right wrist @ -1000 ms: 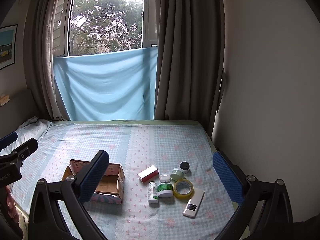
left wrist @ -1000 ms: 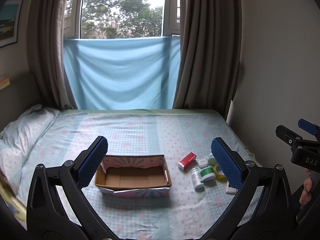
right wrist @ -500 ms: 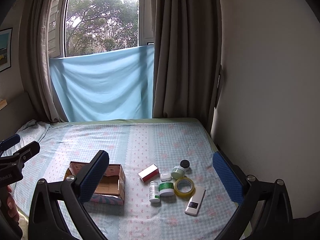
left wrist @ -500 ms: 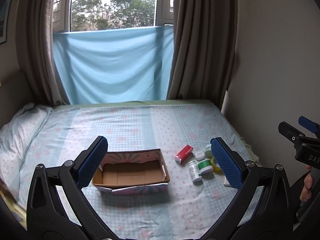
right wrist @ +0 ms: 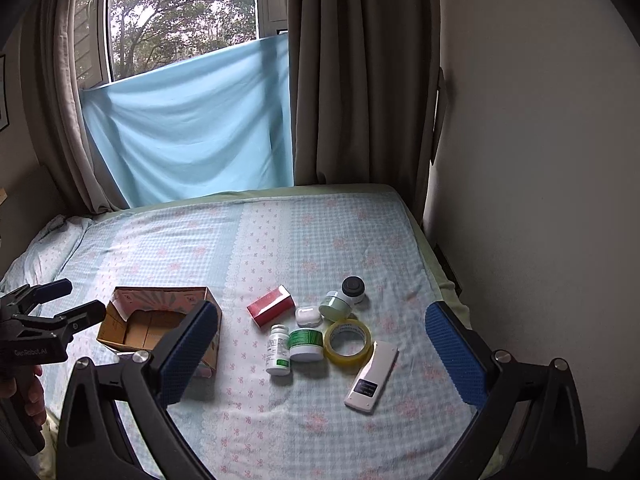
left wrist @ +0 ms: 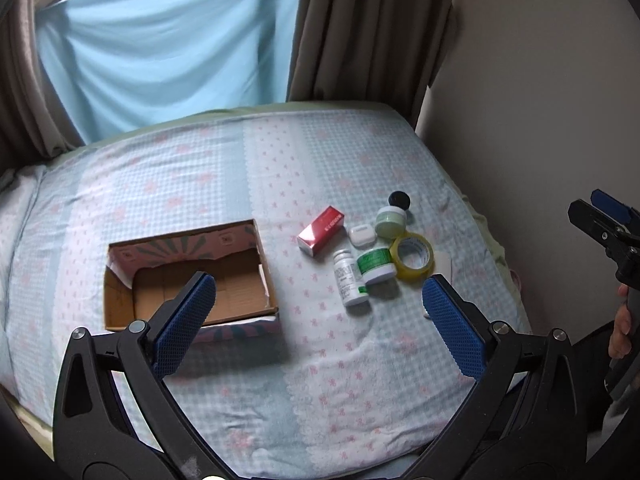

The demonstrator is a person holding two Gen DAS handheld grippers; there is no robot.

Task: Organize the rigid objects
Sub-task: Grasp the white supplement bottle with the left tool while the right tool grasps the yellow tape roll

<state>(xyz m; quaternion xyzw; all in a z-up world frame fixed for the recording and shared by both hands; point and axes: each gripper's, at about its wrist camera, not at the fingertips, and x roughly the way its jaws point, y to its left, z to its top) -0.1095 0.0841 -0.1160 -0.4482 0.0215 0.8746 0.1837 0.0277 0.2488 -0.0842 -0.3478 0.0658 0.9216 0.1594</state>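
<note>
An open cardboard box (left wrist: 188, 276) (right wrist: 160, 320) lies on the bed. To its right sits a cluster: a red carton (left wrist: 321, 230) (right wrist: 271, 305), a white pill bottle (left wrist: 349, 277) (right wrist: 279, 349), a green-labelled jar (left wrist: 375, 265) (right wrist: 306, 344), a yellow tape roll (left wrist: 412, 256) (right wrist: 348, 342), a white earbud case (left wrist: 362, 236), a pale green jar (left wrist: 391, 221), a black-lidded jar (left wrist: 399, 200) and a white remote (right wrist: 372, 376). My left gripper (left wrist: 320, 312) is open and empty above the bed's near side. My right gripper (right wrist: 320, 344) is open and empty, hovering short of the cluster.
The checked bedsheet (left wrist: 240, 184) covers the bed. A pillow (right wrist: 44, 240) lies at the far left. Curtains (right wrist: 352, 80) and a blue cloth (right wrist: 188, 128) hang behind the bed. A wall (right wrist: 540, 160) borders the right side.
Both grippers have moved forward and tilted down toward the bed. The box and the cluster look nearer and larger. Nothing on the bed has moved.
</note>
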